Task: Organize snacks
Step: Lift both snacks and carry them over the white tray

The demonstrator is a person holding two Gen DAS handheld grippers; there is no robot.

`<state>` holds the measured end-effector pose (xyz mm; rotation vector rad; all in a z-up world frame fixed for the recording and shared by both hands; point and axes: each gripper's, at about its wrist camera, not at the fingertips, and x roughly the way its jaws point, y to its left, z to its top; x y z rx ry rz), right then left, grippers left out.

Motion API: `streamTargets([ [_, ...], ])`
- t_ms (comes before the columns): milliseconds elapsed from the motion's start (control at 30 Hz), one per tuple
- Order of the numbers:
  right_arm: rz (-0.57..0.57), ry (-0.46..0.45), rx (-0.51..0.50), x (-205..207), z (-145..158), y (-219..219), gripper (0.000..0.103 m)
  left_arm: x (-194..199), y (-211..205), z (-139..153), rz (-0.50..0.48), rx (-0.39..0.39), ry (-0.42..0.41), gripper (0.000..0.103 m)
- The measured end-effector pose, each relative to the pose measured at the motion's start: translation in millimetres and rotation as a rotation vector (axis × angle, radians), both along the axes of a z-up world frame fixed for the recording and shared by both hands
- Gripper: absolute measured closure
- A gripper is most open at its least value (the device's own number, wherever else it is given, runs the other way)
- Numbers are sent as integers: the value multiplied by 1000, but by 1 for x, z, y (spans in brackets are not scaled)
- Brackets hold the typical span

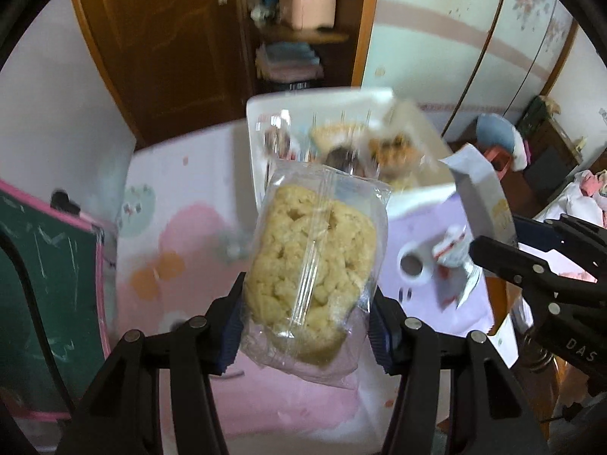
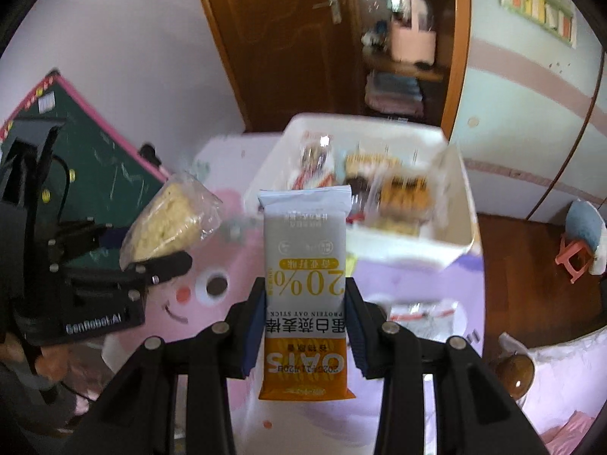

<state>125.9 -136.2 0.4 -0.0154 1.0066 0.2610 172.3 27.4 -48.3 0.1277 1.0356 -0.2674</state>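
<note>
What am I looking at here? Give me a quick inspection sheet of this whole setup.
Surface: pink and lilac cartoon-print tablecloth.
Job's things: clear-wrapped pale puffed-rice cake; grey and orange oat stick packet; white plastic bin with wrapped snacks inside.
Clutter: small red and white wrapper on the cloth.
Grippers: left gripper shut on the cake; right gripper shut on the packet.
Cables: black cable by the green chalkboard.
Surroundings: wooden door, shelves, pink stool.

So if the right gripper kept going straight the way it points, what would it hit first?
Probably the white bin of snacks beyond the oat bar held in its jaws, though blur and unclear depth mean it could reach the table first.
</note>
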Motion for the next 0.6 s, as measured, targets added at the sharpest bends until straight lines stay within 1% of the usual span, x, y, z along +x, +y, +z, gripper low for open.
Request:
streamTargets([
  [167, -47, -42, 22, 32, 30, 0, 64, 25, -12, 35, -1, -6, -68, 49],
  [300, -101, -76, 5, 61, 46, -1, 64, 55, -23, 49, 3, 1, -115, 49],
  [367, -122, -86, 2, 73, 50, -2, 64, 70, -28, 52, 7, -2, -118, 49],
  [433, -152, -88, -1, 92, 50, -4, 64, 88, -33, 54, 13, -3, -131, 49],
  [500, -179, -73, -2, 113, 46, -7, 63, 106, -40, 51, 21, 12, -146, 49],
  [567, -206, -63, -22, 126, 42, -9, 63, 121, -43, 46, 27, 22, -144, 49],
  [600, -222, -47, -36, 138, 34, -12, 63, 129, -45, 43, 29, 22, -134, 49],
])
